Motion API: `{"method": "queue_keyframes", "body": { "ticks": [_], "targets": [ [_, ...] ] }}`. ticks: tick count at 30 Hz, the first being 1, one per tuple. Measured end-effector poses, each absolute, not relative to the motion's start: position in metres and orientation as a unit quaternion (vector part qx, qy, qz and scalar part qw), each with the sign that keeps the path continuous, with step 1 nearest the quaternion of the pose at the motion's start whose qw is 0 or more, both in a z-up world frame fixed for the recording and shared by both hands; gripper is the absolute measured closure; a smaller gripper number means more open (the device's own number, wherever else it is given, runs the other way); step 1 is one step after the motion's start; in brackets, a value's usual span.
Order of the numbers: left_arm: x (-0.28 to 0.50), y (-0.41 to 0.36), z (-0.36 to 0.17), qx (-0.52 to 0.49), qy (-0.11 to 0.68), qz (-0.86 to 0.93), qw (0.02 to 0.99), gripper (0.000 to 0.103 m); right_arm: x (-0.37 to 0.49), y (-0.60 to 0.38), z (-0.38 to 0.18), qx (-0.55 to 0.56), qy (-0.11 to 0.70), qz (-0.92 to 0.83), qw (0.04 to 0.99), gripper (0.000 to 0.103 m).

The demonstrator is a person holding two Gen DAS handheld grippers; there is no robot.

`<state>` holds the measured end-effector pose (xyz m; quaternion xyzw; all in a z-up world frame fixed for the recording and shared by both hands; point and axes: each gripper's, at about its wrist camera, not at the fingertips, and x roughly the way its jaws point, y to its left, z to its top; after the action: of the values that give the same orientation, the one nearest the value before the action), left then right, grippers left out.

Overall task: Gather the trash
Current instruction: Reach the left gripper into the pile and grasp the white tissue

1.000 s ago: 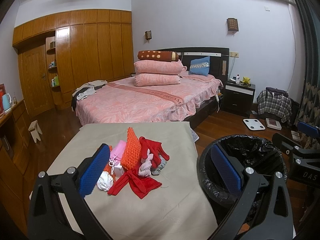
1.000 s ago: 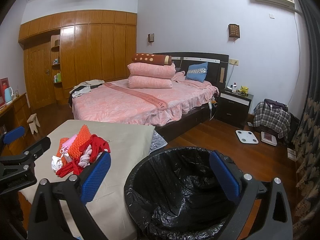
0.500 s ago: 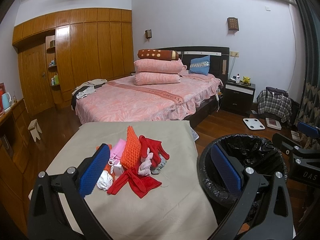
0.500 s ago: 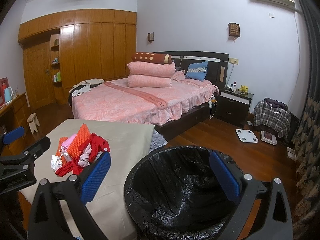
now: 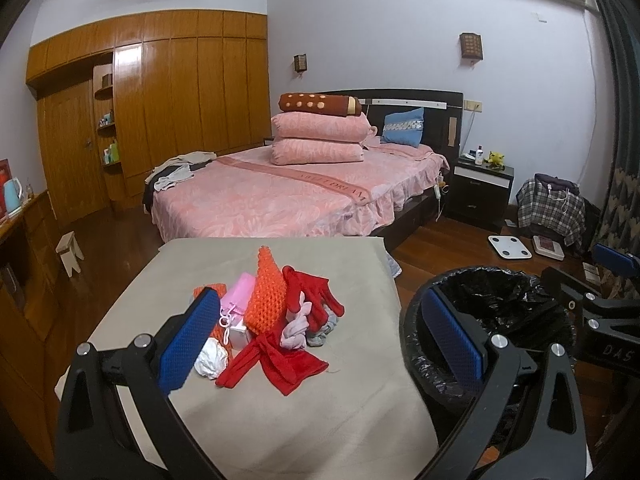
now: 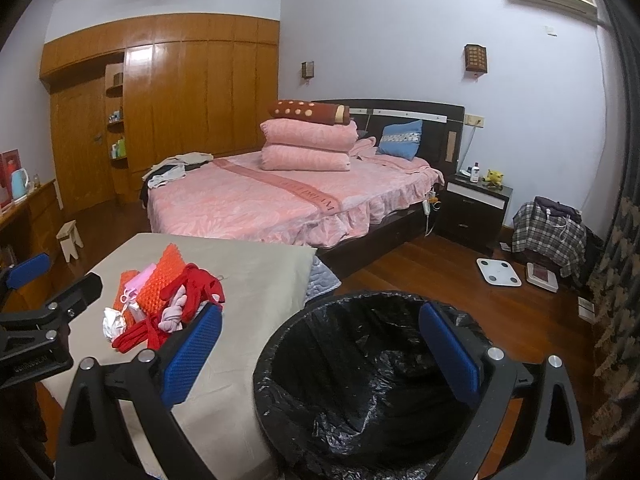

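Trash lies in a small heap (image 5: 276, 320) near the middle of the beige-covered table (image 5: 304, 416): an orange knitted piece (image 5: 267, 296), a red glove (image 5: 314, 290), a flat red cloth (image 5: 280, 364), a pink packet (image 5: 238, 298) and a crumpled white wad (image 5: 212, 358), all touching. Just right of the table stands a round bin lined with a black bag (image 6: 360, 380), with nothing visible inside it. The left gripper (image 5: 316, 344) hangs over the table's near edge, jaws spread wide and empty, the heap showing between its blue pads. The right gripper (image 6: 320, 354) is likewise spread and empty, above the bin's rim. Letters "DAS" are readable on the right gripper's body in the left wrist view. The pink bed (image 5: 280, 200) beyond has a runner with lettering too distorted to read.
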<state>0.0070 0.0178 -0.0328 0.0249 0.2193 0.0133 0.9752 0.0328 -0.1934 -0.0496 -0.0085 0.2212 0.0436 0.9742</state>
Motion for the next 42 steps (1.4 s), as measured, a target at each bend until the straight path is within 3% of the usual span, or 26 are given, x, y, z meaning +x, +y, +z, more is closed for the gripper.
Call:
{"method": "queue_keyframes", "body": {
  "ticks": [20, 27, 32, 40, 42],
  "targets": [
    [0.039, 0.133, -0.082, -0.009, 0.261, 0.104, 0.96, 0.005, 0.117, -0.091, -0.101, -0.019, 0.276, 0.155, 0.948, 0.007],
    [0.061, 0.156, -0.102, -0.011, 0.282, 0.116, 0.952, 0.006, 0.154, -0.065, -0.126, -0.021, 0.305, 0.159, 0.939, 0.026],
    [0.078, 0.164, -0.125, -0.017, 0.316, 0.103, 0.943, 0.024, 0.159, -0.053, -0.143, -0.043, 0.317, 0.161, 0.934, 0.032],
    [0.099, 0.171, -0.161, -0.03, 0.365, 0.093, 0.926, 0.036, 0.165, -0.046, -0.158, -0.053, 0.328, 0.167, 0.928, 0.032],
    [0.102, 0.17, -0.169, -0.025, 0.372, 0.092, 0.924, 0.051, 0.166, -0.045, -0.16, -0.055, 0.329, 0.169, 0.927, 0.032]
  ]
}}
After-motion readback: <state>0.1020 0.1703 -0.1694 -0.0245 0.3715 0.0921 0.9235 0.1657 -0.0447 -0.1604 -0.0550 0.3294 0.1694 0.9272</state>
